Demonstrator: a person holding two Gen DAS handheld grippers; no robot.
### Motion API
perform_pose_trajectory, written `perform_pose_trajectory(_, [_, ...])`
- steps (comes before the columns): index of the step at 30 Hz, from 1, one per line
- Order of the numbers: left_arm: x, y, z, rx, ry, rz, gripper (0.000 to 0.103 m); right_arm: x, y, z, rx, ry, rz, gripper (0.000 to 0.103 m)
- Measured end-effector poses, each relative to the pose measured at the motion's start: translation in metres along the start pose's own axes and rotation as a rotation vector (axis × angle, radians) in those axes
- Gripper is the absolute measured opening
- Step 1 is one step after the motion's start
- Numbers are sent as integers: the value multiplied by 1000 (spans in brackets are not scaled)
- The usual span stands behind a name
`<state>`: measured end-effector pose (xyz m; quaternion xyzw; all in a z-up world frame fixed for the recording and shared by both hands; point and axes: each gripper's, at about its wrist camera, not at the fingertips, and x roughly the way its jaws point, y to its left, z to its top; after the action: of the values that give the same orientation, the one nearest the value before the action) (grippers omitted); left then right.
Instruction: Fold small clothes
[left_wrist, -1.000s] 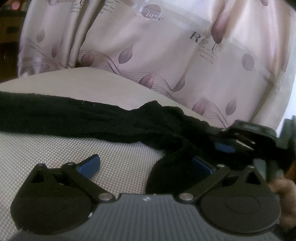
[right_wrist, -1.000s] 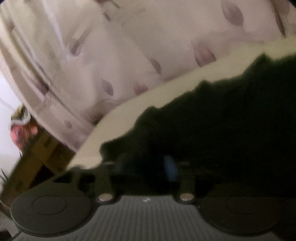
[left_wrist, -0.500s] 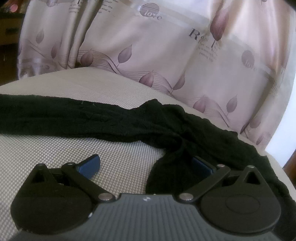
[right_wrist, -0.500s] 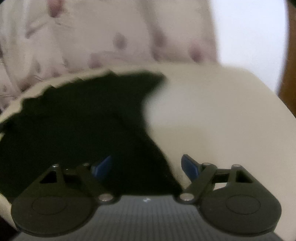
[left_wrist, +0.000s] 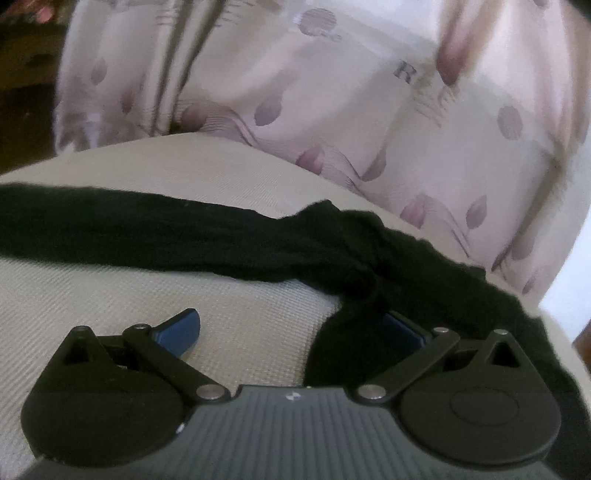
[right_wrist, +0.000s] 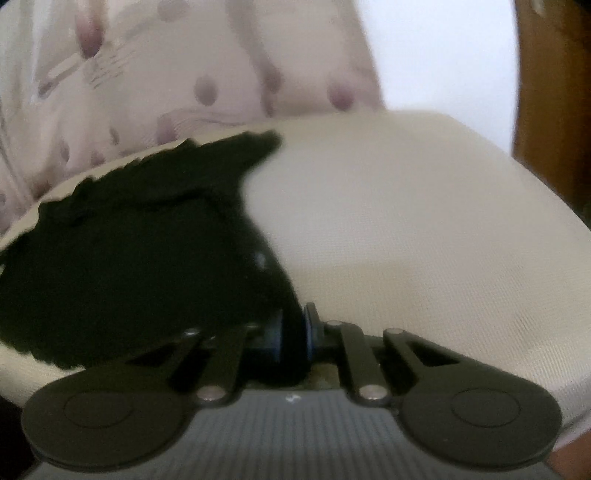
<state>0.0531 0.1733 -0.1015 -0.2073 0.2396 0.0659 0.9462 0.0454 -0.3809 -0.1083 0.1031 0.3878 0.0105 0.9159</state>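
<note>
Left gripper (left_wrist: 290, 328): fingers spread wide, low over the pale cushion (left_wrist: 110, 295); the right blue pad sits under a fold of cloth, nothing pinched.
Black garment (left_wrist: 184, 236): a long, thin knit strip — it lies across the cushion from the far left, bunches near the middle, then drops toward the near right edge.
Curtain (left_wrist: 332, 110): leaf-print drape hanging just behind the cushion.
Right gripper (right_wrist: 293, 334): fingers pressed together on an edge of the black garment, at its right border.
Handling: judged light, limp and stretchy — it will sag and twist when lifted.
Where to grip: likely the opposite end or edge, close to the hem, so the strip lifts flat and folds over evenly.
</note>
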Motion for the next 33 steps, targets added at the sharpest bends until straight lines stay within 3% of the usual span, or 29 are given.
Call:
perform_pose_trajectory(3, [-12,11,7,-24,-12,-1,103,-17,-6,10,46,-70,-42,16])
perform_pose_trajectory(4, [-17,16,9,-21,-21,8,103,-22,-3,15,57,-95,-42,22])
perform_pose_trajectory(6, [-25,24,15,-19,-41,21,103,-30,10,26,51,-171,33,35])
perform_pose_trajectory(8, [-32,34,21,-18,-51,37,103,-28,37,37,-4,-205,135,65])
perform_pose_trajectory(10, [-35,43,27,-19,-48,65,103,-17,71,47,-76,-216,204,75])
perform_pose_trajectory(15, [-44,78,34,-101,-57,116,103,29,158,66,-208,-200,369,73])
perform_pose_trajectory(20, [-49,119,41,-244,-73,169,103,73,217,60,-383,-181,307,74])
perform_pose_trajectory(22, [-51,141,43,-319,-77,177,103,87,227,52,-398,-149,319,74])
perform_pose_trajectory(25, [-59,168,45,-410,-117,129,103,93,230,35,-412,-123,315,74])
perform_pose_trajectory(31, [-62,197,53,-591,-153,85,103,96,236,28,-441,-117,300,74])
perform_pose_trajectory(33, [-57,202,58,-611,-158,83,101,97,233,30,-423,-113,292,74])
